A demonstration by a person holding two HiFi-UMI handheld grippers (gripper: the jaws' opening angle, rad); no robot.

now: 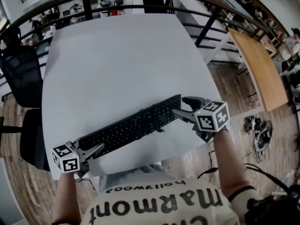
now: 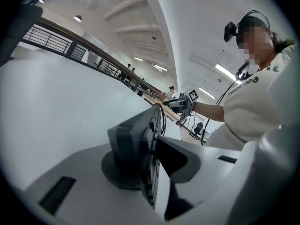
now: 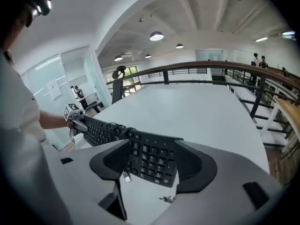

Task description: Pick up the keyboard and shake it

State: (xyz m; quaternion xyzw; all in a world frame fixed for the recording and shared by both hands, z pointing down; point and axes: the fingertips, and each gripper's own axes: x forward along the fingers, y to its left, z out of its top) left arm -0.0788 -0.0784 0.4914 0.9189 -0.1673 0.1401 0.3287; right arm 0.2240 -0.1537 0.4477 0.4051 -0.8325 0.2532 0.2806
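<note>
A long black keyboard (image 1: 131, 125) stretches diagonally across the front of the white table (image 1: 122, 64). I cannot tell whether it rests on the tabletop. My left gripper (image 1: 96, 149) is at the keyboard's left end, and in the left gripper view its jaws (image 2: 152, 165) are shut on the edge of the keyboard (image 2: 151, 130). My right gripper (image 1: 179, 105) is at the right end. In the right gripper view the number-pad end of the keyboard (image 3: 150, 158) stands between the wide-open jaws (image 3: 153, 159), with a gap on each side.
A black office chair (image 1: 21, 78) stands left of the table. A dark railing (image 1: 197, 13) runs behind the table. A wooden tabletop (image 1: 260, 64) lies to the right, with cables and small things on the floor (image 1: 258, 130) near it.
</note>
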